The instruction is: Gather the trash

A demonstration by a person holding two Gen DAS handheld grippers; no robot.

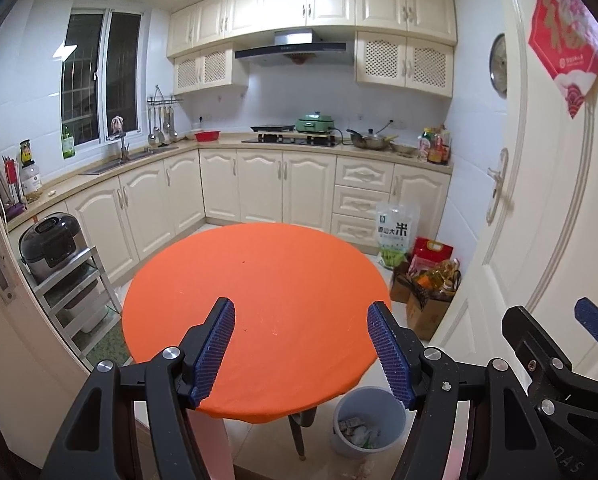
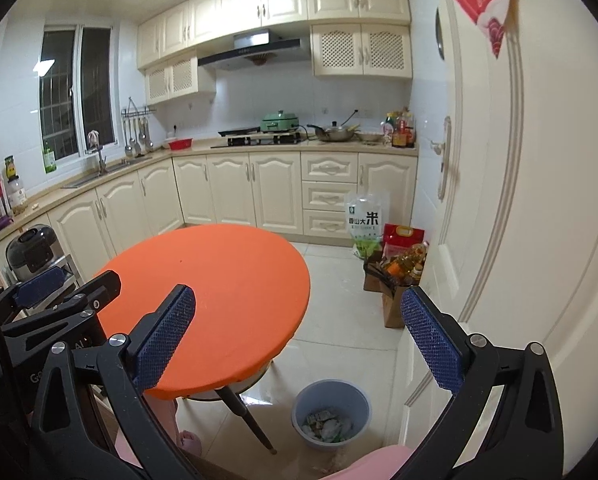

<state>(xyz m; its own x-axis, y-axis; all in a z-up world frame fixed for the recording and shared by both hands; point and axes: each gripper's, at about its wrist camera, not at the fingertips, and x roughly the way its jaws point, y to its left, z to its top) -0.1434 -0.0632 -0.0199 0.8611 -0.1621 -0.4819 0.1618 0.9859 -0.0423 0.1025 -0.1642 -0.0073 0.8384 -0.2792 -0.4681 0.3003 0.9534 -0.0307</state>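
Both sets of jaws wide, empty; round orange-covered bench (image 1: 259,300) bare, so next sweep floor around pale blue plastic bin (image 2: 331,412) holding crumpled wrappers (image 2: 327,428).

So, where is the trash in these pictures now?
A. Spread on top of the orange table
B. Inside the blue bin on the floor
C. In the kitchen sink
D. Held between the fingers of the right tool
B: crumpled wrappers and paper lie inside the blue bin on the floor beside the orange table, whose top shows no trash, and both the left tool and the right tool are open with nothing between their fingers.
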